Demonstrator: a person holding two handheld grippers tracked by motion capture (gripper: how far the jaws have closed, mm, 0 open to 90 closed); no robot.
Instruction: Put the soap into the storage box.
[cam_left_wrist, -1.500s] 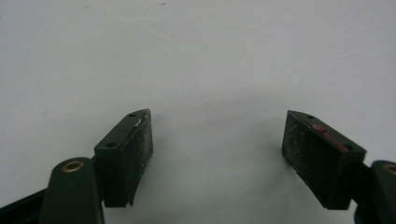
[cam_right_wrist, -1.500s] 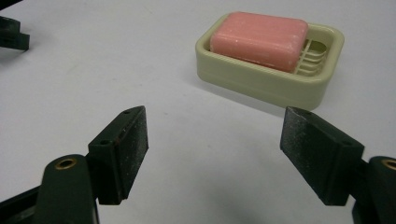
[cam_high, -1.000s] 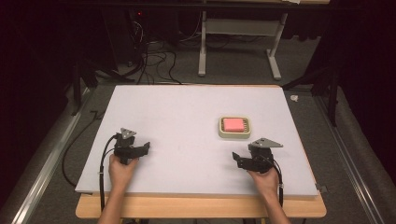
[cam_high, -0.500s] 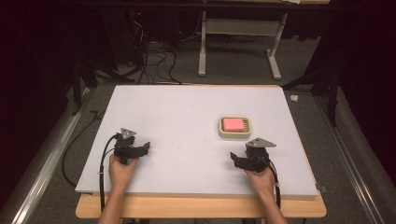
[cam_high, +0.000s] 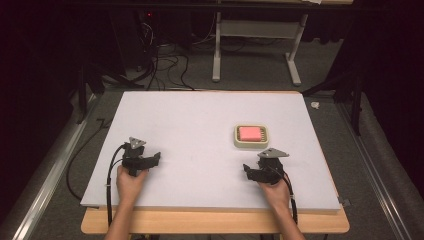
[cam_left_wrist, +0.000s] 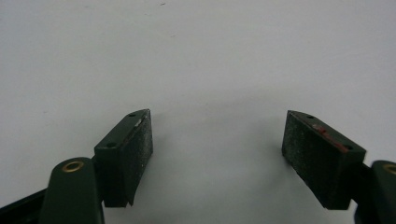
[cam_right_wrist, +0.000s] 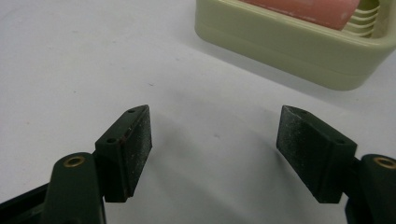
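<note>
A small cream square dish (cam_high: 251, 144) with a pink block (cam_high: 250, 133) in it sits right of the middle of the white board. In the right gripper view its cream wall (cam_right_wrist: 289, 44) and the pink block (cam_right_wrist: 310, 8) lie ahead and to the right of the jaws. My right gripper (cam_high: 247, 170) (cam_right_wrist: 215, 121) is open over bare board, just short of the dish, holding nothing. My left gripper (cam_high: 156, 158) (cam_left_wrist: 217, 126) rests at the near left of the board, open, with bare white surface between its pads.
The white board (cam_high: 200, 120) lies on a wooden table (cam_high: 215, 222) whose front strip runs along the near side. Beyond the far edge are a grey floor, a table frame (cam_high: 255, 45) and loose cables (cam_high: 165, 65). A metal rail (cam_high: 55, 165) runs along the left.
My right gripper has drifted slightly left and toward the near edge. The left gripper and the dish have stayed put.
</note>
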